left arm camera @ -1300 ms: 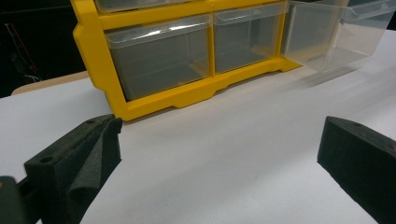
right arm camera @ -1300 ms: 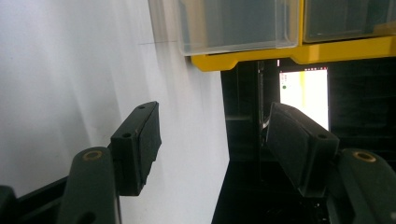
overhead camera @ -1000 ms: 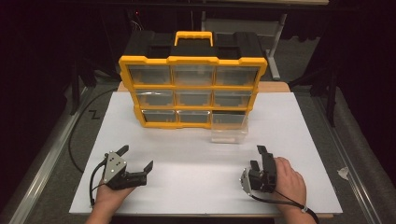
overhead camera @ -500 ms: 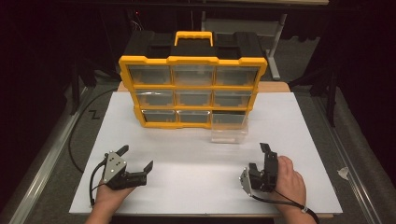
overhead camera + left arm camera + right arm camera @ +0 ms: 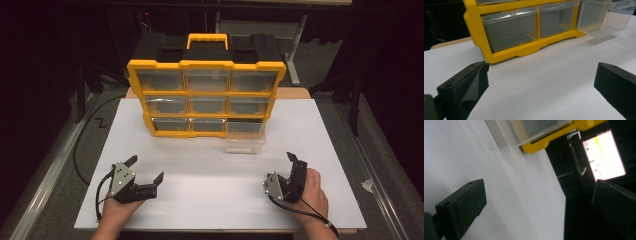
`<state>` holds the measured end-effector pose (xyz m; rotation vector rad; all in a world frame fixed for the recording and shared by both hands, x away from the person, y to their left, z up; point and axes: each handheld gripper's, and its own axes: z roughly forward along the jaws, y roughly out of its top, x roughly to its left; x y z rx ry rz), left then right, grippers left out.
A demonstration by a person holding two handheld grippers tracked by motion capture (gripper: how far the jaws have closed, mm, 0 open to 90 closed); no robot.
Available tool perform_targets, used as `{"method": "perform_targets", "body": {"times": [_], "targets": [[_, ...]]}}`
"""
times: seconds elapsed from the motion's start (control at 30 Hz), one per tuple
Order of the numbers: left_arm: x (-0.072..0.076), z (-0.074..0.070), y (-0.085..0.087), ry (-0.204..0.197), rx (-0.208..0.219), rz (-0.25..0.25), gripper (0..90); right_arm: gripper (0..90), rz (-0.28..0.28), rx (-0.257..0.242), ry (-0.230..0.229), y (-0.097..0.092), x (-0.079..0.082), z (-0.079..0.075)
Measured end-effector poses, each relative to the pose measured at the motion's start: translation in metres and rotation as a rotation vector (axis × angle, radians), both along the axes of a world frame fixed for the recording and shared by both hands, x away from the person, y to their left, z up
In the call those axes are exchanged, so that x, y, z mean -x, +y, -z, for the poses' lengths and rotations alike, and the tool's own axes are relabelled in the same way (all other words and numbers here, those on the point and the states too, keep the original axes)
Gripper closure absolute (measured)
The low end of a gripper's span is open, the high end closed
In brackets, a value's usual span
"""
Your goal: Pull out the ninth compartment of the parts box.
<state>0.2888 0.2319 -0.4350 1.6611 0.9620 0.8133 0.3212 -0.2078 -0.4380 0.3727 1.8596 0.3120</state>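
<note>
one clear drawer [image 5: 244, 136] stood pulled halfway out of the yellow organizer [image 5: 206, 85]; both hand-held grippers, left [image 5: 145, 175] and right [image 5: 294, 167], rested open and empty on the white surface [image 5: 210, 175]; the right one's jaws had just been opening; the drawer looked left to handle.

A: What do the clear drawers hold in the organizer [image 5: 206, 85]?

B: Can't tell from the high view; the fronts are too small and glary. In the left gripper view its top rows are cut off by the upper edge.

A: And the pulled-out drawer [image 5: 244, 136]?

B: Smeared in the right gripper view (that camera sits rolled over), and cropped at the top. The right tool [image 5: 294, 172] is turned edge-on from above, half behind the right hand [image 5: 312, 192].

A: The bright screen [image 5: 603, 155]?

B: Its writing is unreadable.
</note>
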Motion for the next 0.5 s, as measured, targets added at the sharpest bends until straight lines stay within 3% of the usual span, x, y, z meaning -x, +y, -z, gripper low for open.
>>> {"method": "perform_targets", "body": {"times": [0.2, 0.27, 0.5], "targets": [[0.000, 0.000, 0.000, 0.006, -0.003, -0.001, 0.3, 0.9, 0.049, -0.215, 0.080, -0.009, -0.006, 0.000], [-0.001, 0.000, 0.000, 0.007, -0.001, -0.002, 0.4, 0.9, 0.050, -0.243, 0.099, -0.012, -0.007, -0.001], [-0.001, 0.000, 0.000, 0.008, -0.003, -0.001, 0.3, 0.9, 0.057, -0.433, 0.172, -0.019, -0.011, -0.003]]}}
